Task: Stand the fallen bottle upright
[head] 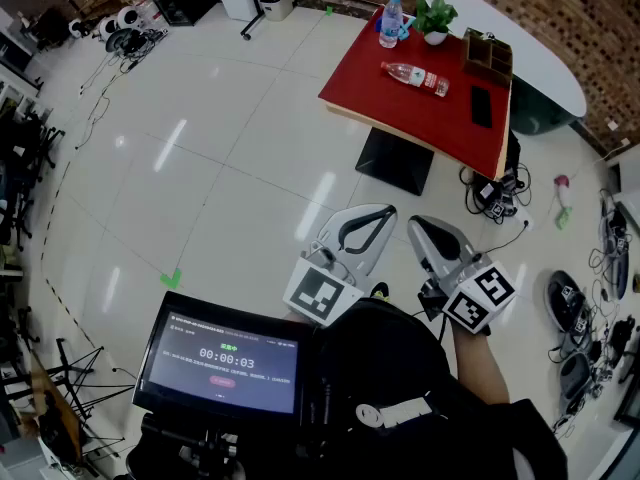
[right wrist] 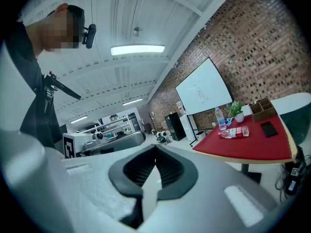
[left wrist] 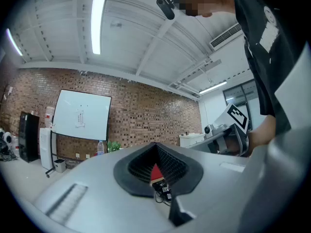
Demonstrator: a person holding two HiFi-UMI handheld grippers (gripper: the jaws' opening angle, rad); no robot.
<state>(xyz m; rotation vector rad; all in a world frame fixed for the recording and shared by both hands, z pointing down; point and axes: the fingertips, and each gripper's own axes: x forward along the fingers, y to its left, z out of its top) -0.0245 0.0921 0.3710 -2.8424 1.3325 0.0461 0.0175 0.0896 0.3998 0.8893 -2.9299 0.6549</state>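
We held the left gripper (left wrist: 156, 149) and right gripper (right wrist: 155, 154) shut and empty by our body, since the bottle (head: 414, 77) lay well away on the table (head: 400, 118).

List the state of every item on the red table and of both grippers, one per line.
Clear plastic bottle with red label: lying on its side.
Clear plastic bottle with blue label: standing upright.
Small potted green plant: upright.
Flat black phone: lying flat.
Left gripper: jaws shut, empty.
Right gripper: jaws shut, empty.

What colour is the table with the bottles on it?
The table is red; the head view shows it best.
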